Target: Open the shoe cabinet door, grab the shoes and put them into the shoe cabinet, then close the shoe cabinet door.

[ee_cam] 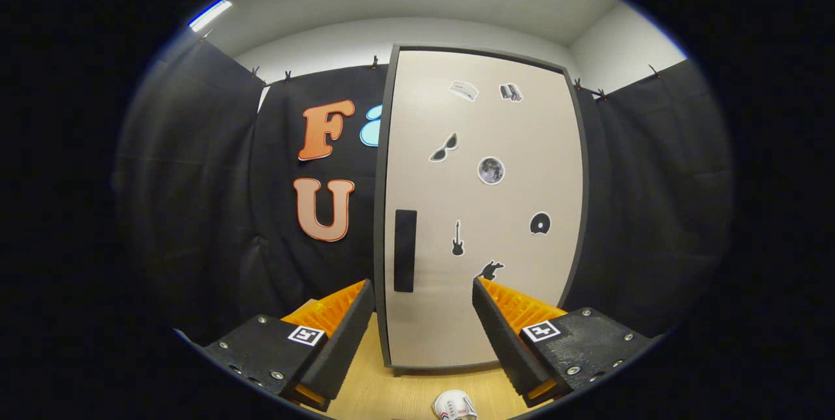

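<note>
We view the scene along the two fingers of the hand-held gripper, whose jaws stand spread apart and released, with nothing between the fingers except open air. Beyond them stands the tall, pale beige shoe cabinet with a dark grey frame, resting on the light wooden floor panel toward its far edge, in front of the black cloth wall. Its flat beige door is fully closed and flush within the frame; it bears several small black-and-white stickers and, close to its left edge, a narrow black vertical recessed handle, which lies just ahead of the left finger's tip. At the near edge of the wooden panel, below and between the fingers, we see the rounded tip of a white object with red and blue marks; it is cut off by the view, so we take it, with some reserve, to be one of the shoes. We judge the task to be at its very beginning: the door is not yet opened, no shoe is grasped or stowed, and the closing step lies last. The step in hand appears to be the approach to the handle, which the open fingers would have to catch in order to swing the door outward.
</note>
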Demonstrator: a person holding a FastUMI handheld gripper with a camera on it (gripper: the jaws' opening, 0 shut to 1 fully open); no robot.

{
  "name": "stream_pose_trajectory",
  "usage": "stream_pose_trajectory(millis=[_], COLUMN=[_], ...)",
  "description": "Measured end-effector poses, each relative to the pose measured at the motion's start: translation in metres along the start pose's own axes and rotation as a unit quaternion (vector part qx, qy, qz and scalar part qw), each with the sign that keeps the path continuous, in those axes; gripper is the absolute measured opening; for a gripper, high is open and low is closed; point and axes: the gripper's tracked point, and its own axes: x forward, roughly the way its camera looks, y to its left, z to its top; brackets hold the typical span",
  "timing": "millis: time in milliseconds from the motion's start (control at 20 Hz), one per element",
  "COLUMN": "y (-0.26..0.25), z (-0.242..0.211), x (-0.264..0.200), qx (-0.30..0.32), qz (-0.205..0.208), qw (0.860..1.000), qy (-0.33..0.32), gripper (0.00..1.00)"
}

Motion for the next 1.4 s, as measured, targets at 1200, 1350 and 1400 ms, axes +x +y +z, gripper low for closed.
stream_pose_trajectory(millis=[1200, 1350, 1400], y=[0.026, 0.024, 0.023], z=[-0.033, -0.033, -0.033], x=[0.143, 0.135, 0.130], qx=[0.008, 0.009, 0.011], qz=[0.014, 0.013, 0.014], qw=[0.999, 0.999, 0.999], qy=[0.042, 0.038, 0.038], gripper=[0.32, 0.32, 0.32])
